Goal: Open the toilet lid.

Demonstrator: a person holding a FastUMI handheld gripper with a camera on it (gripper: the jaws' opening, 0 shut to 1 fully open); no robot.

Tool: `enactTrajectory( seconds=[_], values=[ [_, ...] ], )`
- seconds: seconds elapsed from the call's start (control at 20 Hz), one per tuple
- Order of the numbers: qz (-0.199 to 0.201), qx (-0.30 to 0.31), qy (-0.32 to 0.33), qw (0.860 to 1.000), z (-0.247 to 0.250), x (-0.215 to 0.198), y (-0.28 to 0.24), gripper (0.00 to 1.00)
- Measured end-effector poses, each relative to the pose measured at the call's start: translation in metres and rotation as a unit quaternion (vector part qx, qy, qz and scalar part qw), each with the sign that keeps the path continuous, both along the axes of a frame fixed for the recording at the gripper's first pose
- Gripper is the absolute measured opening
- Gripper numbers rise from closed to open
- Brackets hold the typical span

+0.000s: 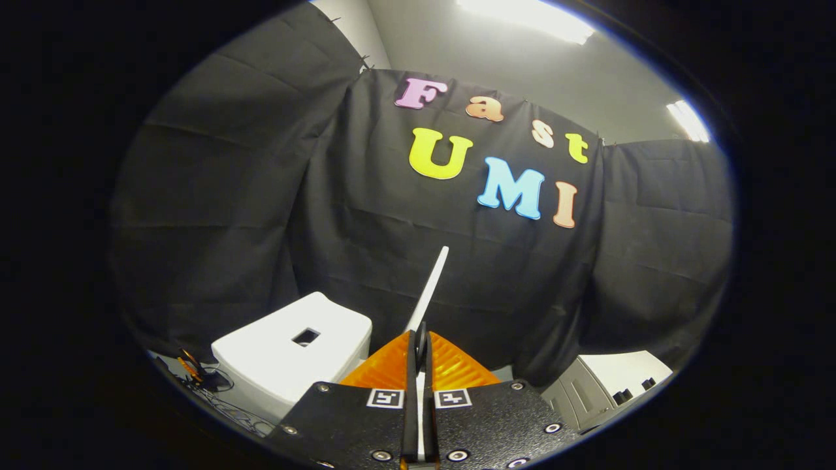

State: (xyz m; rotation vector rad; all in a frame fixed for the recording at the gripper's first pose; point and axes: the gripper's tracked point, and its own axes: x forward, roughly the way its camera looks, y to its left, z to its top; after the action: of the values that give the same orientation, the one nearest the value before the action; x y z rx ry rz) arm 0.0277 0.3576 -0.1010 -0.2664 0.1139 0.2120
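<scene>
Two orange ribbed fingers (392, 367) of the hand-held gripper (419, 346) stand at the bottom centre of the frame, drawn almost fully together, with only a thin slit between their black inner edges. In that slit sits the thin white toilet lid (431, 287), seen edge-on; both fingers press on its lower end, so the hand-held gripper is clamped on it. From the fingertips the lid rises as a narrow white strip, leaning a little to the right, up to the middle of the frame, where its tip ends against the black cloth wall (261, 196).

Behind the fingers, the black flat body of the hand-held gripper spreads along the bottom edge; it carries two small square black-and-white marker tags (385, 397) side by side, one by each finger, and several round silver screws (381, 455).

To the lower left of the fingers, near them, stands a white boxy toilet tank (274, 365) with rounded corners and a small dark rectangular opening in its flat top. Further to the lower left, beside the tank, lies a tangle of dark and orange cables or parts (196, 372), too small to make out.

At the lower right of the frame, well apart from the fingers, is a white cabinet-like unit (620, 382) with small dark handles or slots on its front.

The black cloth hangs in folds across the whole middle of the frame. Above it, in the upper part, there is a grey ceiling (457, 46) with two bright strip lights (529, 16), one at the top centre and one at the upper right.
</scene>
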Motion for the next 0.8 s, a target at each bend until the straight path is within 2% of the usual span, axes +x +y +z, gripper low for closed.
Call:
enactTrajectory(
  seconds=[0.35, 0.6, 0.8],
  values=[
    [0.047, -0.005, 0.003, 0.999, -0.001, -0.006, 0.058, 0.03],
    [0.093, 0.02, 0.018, 0.995, -0.008, -0.012, 0.101, 0.03],
    [0.11, 0.005, 0.008, 0.994, -0.009, -0.015, 0.122, 0.03]
  ],
)
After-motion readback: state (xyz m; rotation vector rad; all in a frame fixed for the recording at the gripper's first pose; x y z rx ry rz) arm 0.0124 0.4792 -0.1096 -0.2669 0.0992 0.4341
